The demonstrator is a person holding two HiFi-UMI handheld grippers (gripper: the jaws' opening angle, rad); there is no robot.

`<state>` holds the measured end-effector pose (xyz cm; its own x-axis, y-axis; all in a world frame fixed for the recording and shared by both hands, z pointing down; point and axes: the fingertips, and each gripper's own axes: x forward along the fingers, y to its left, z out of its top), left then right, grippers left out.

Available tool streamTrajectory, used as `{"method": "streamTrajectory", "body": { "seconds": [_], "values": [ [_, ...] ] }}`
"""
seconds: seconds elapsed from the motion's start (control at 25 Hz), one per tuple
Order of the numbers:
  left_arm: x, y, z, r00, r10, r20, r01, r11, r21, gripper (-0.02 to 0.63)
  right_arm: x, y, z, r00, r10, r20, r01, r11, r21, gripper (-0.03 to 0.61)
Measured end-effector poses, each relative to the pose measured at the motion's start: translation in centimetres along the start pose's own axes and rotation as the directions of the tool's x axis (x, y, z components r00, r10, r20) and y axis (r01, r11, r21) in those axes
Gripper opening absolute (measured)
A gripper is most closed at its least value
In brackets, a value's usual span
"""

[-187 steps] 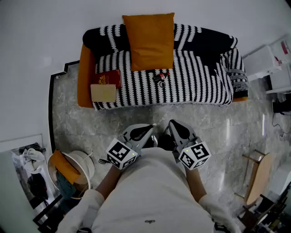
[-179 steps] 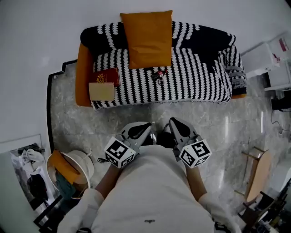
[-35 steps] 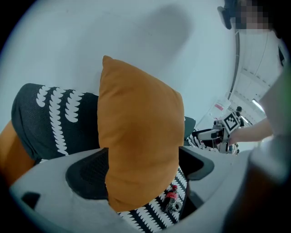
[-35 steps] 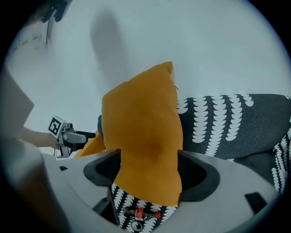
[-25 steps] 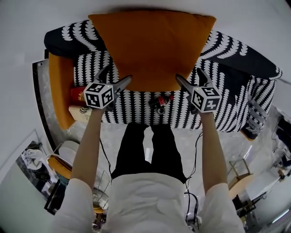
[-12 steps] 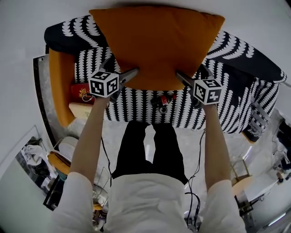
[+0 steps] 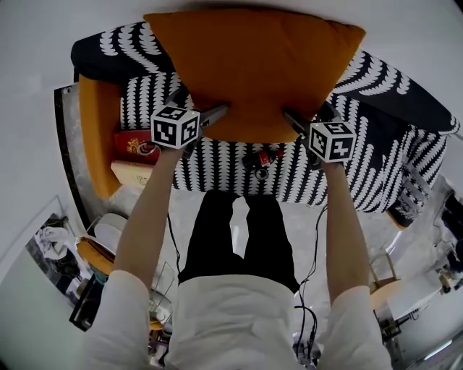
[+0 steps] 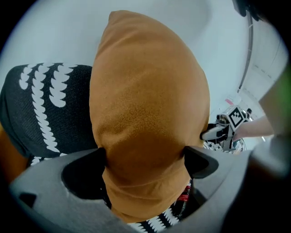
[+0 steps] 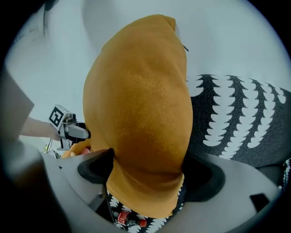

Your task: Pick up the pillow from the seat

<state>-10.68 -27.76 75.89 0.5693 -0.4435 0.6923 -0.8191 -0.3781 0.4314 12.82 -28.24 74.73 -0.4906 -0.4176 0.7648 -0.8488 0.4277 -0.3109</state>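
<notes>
Orange pillow (image 7: 253, 65), held at both lower corners.
The left gripper (image 7: 199, 108) and right gripper (image 7: 307, 115) each clamp wide jaws into the pillow, lifted off the seat. Beyond it are a sofa (image 7: 98, 137) under a black-and-white throw (image 7: 347, 166), a marble floor (image 7: 137, 209) and a white wall (image 7: 72, 22). Both arms are outstretched. The pillow is soft, fleecy and square.

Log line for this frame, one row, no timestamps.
phase: lift | left tongs: clamped on pillow, lower edge | right tongs: clamped on pillow, lower edge | pillow: upright above striped sofa
</notes>
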Motion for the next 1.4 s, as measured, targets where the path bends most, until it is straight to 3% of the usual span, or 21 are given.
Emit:
{"method": "streamTrajectory", "body": {
  "seconds": [0.2, 0.44, 0.72, 1.4],
  "values": [
    [-0.3, -0.7, 0.2, 1.0, -0.014, 0.003, 0.014, 1.0, 0.016, 0.501, -0.6, 0.3, 0.0, 1.0, -0.004, 0.014, 0.004, 1.0, 0.0, 0.462],
    [-0.9, -1.2, 0.3, 1.0, -0.013, 0.029, 0.012, 1.0, 0.012, 0.403, -1.2, 1.8, -0.1, 1.0, 0.021, 0.022, -0.021, 1.0, 0.005, 0.317],
    [-2.3, -1.9, 0.4, 0.999, -0.008, 0.044, 0.007, 1.0, 0.018, 0.332, -2.1, 3.0, -0.2, 0.999, 0.006, 0.035, -0.006, 1.0, -0.007, 0.247],
    [-9.4, -7.4, 3.3, 0.989, 0.009, 0.15, -0.012, 1.0, 0.019, 0.281, -10.2, 6.4, 2.2, 0.991, -0.012, 0.137, 0.014, 1.0, -0.013, 0.233]
  ]
}}
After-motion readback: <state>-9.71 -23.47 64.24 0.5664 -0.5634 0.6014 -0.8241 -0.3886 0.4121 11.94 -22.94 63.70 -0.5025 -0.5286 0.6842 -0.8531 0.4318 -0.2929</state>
